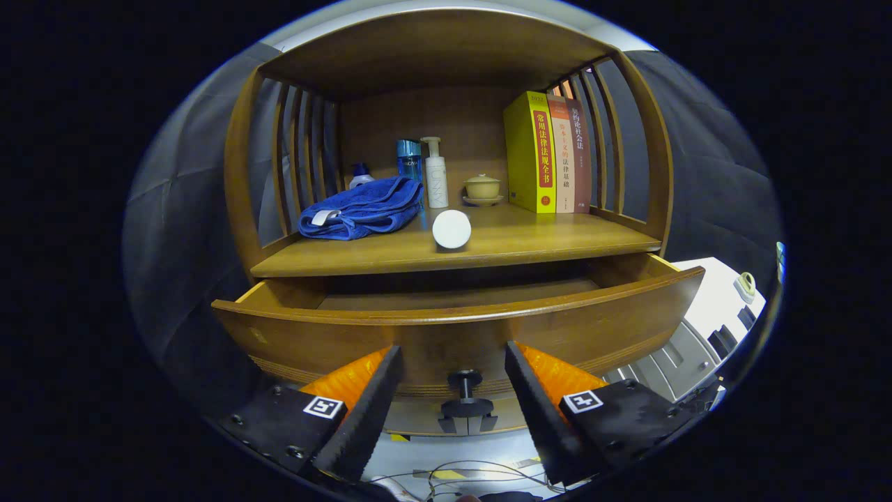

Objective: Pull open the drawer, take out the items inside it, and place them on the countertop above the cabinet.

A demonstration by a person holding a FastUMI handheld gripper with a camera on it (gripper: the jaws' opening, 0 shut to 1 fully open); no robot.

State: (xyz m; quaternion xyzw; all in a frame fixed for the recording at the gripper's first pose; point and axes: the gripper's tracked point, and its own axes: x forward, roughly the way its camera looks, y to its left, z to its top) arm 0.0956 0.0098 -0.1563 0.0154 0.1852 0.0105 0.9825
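The tongs (453, 362) are gaping wide, empty, straddling without touching the dark round knob (465, 382) of the pulled-out curved wooden drawer (460, 335).

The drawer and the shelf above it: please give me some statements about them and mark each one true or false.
1. The drawer is pulled open. True.
2. The gripper is shut on the drawer knob. False: the fingers stand apart, with the knob between them, untouched.
3. A blue towel lies on the shelf. True.
4. The books lie flat in a pile. False: they stand upright.
5. A white round thing is near the shelf's front edge. True.
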